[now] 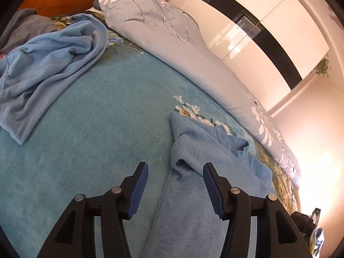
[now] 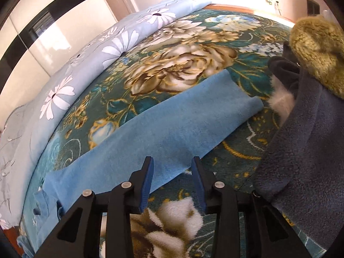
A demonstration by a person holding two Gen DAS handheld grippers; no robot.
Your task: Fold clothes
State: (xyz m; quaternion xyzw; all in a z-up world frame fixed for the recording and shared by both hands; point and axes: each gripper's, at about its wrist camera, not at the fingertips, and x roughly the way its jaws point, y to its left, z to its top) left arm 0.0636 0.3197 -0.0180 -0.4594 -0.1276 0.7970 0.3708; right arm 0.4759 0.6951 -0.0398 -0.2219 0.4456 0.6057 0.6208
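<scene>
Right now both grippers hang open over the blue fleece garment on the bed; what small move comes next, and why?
Probably ease the left gripper forward and close on the rumpled fold of the blue fleece garment: it bunches just ahead of the open jaws, while under the right gripper the long strip lies flat.

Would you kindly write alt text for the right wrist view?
The right gripper, jaws open, hovers at the edge of a long blue garment laid across a floral blanket. A dark grey fleece lies to the right.
</scene>
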